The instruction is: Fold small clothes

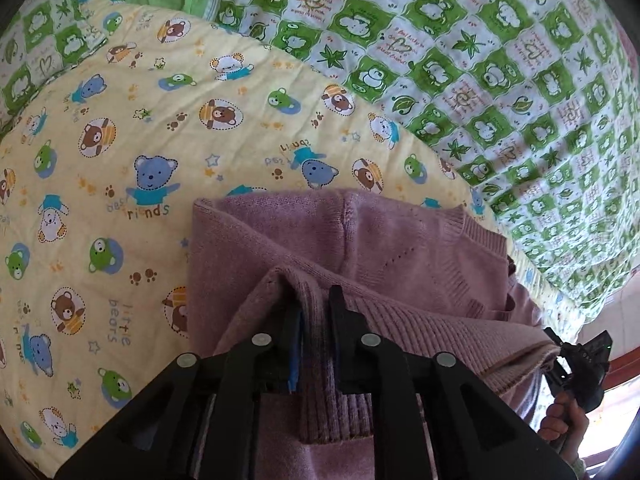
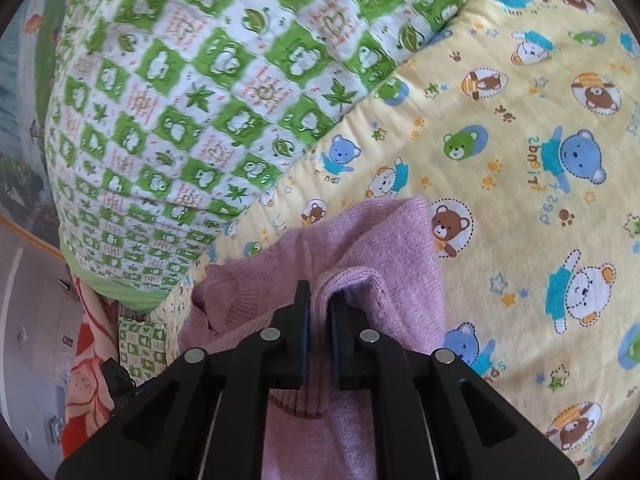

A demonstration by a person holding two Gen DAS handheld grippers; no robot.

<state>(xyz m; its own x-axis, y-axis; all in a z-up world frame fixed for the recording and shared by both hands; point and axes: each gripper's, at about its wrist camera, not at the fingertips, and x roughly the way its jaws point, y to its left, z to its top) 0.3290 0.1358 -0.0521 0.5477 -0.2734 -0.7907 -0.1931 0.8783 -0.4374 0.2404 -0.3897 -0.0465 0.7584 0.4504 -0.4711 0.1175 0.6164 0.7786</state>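
A small pink knitted sweater (image 1: 400, 256) lies on a yellow bear-print quilt (image 1: 120, 168). My left gripper (image 1: 316, 304) is shut on the sweater's ribbed hem, which is bunched between the jaws and lifted over the body. In the right wrist view my right gripper (image 2: 320, 304) is shut on another part of the pink sweater (image 2: 384, 248), a fold of knit pinched between the jaws. The right gripper and the hand that holds it also show at the far right of the left wrist view (image 1: 576, 364).
A green and white checked quilt (image 1: 460, 48) lies bunched beyond the sweater and also shows in the right wrist view (image 2: 180, 100). An orange floral cloth (image 2: 88, 376) and the bed's edge are at the lower left of the right wrist view.
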